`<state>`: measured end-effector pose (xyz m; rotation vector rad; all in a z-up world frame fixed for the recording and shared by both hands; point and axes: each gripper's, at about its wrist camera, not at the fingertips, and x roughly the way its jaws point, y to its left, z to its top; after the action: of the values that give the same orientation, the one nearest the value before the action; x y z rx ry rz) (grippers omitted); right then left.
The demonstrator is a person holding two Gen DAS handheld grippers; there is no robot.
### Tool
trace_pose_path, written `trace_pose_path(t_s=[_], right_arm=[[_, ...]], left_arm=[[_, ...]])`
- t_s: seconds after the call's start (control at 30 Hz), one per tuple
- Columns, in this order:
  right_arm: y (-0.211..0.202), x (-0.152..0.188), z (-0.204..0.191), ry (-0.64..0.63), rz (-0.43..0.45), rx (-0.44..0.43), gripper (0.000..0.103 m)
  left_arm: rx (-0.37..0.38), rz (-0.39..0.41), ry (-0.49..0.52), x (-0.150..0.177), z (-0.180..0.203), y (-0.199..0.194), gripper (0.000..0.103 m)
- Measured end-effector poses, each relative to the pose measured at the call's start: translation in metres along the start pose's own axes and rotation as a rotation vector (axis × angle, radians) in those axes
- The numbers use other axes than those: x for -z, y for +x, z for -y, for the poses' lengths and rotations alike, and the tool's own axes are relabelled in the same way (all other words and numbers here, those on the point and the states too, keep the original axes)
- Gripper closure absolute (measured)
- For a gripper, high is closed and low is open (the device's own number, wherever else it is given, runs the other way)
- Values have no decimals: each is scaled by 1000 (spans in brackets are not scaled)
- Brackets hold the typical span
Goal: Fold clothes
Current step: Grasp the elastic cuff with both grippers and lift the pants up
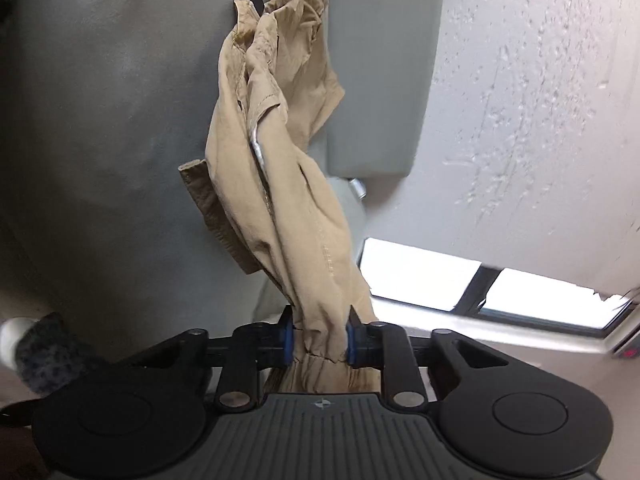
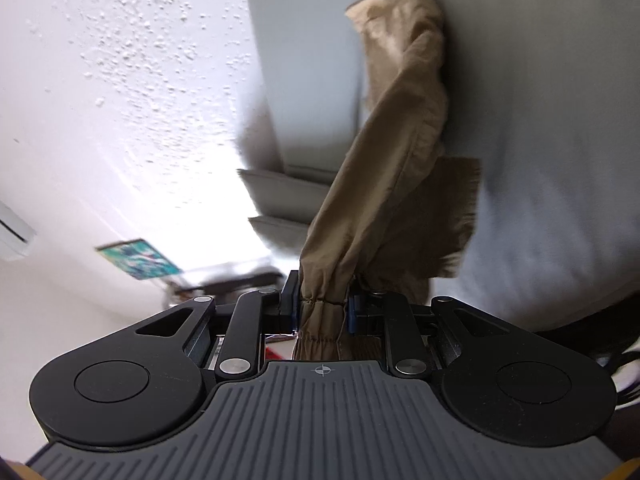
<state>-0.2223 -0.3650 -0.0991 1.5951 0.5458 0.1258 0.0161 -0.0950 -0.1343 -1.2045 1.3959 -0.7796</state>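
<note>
Textured white ceiling (image 1: 520,100) and a bright window (image 1: 480,284) are filling the left view, so both cameras are tilting upward. Tan garment (image 1: 276,152) is hanging in the air, bunched and twisted rather than lying flat or folded. Left gripper (image 1: 319,344) is pinching a gathered, elastic-looking hem between its blue pads (image 1: 287,342), fingers clamped tight on the cloth. Right gripper (image 2: 322,312) is doing the same on another gathered hem, fingers closed on the garment (image 2: 400,140). Holding two ends high like this is probably letting the cloth drop under its own weight so it can be straightened; that is a judgement only. A ribbed band (image 1: 212,216) is dangling off the left side of the bundle. Grey cloth (image 1: 100,140), possibly the person's top, is filling the space behind the garment in both views. A grey block (image 1: 380,80) is showing beyond it. No basket, box or other container is showing in either view.
</note>
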Motion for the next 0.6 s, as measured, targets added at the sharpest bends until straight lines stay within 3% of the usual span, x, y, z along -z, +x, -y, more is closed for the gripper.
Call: trace_pose_path(t_s=[0.1, 0.2, 0.27, 0.33, 0.47, 0.53, 0.6], right_arm=[[-6, 1, 2, -12, 1, 41, 81], [-7, 13, 0, -89, -31, 287, 81], [-4, 22, 2, -102, -60, 377, 81], [-2, 27, 1, -97, -80, 404, 81], [-2, 24, -16, -80, -97, 388, 79], [0, 21, -28, -81, -103, 363, 69], [-2, 15, -34, -91, -105, 352, 69]], left_arm=[[-164, -35, 19, 4, 4, -1, 84], [-323, -62, 59, 14, 9, 1, 85], [-396, -68, 82, 18, 16, 2, 85], [-423, -69, 73, 14, 25, 2, 85], [-407, -60, 79, 11, 45, -1, 85], [-393, -54, 87, 17, 48, -11, 84], [-376, -52, 76, 6, 53, -20, 84]])
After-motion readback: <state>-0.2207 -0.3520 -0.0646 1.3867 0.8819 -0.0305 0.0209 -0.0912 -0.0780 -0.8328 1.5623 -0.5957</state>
